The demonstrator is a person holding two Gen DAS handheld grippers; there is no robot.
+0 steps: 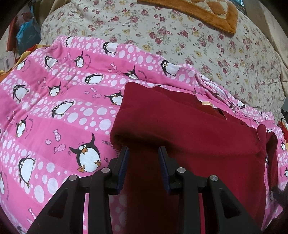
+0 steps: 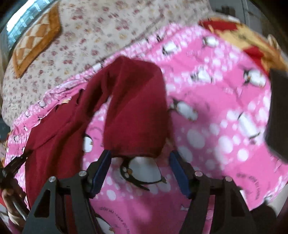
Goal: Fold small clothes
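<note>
Pink penguin blanket (image 1: 54, 111) covered the floral bedspread (image 1: 180, 36); the dark red garment (image 1: 180, 129) lay on it, left gripper (image 1: 144, 151) and right gripper (image 2: 140, 154) both spread wide.

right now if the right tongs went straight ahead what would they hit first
Most likely the hanging end of the dark red garment, just beyond the open right tongs. Below it lies the pink penguin blanket. The picture is blurred, so depth is uncertain.

garment (image 1: 180, 129) sits on the penguin blanket (image 1: 54, 108), flowery quilt (image 1: 180, 36) behind at 12, cushion (image 1: 207, 12) probably on that.
</note>
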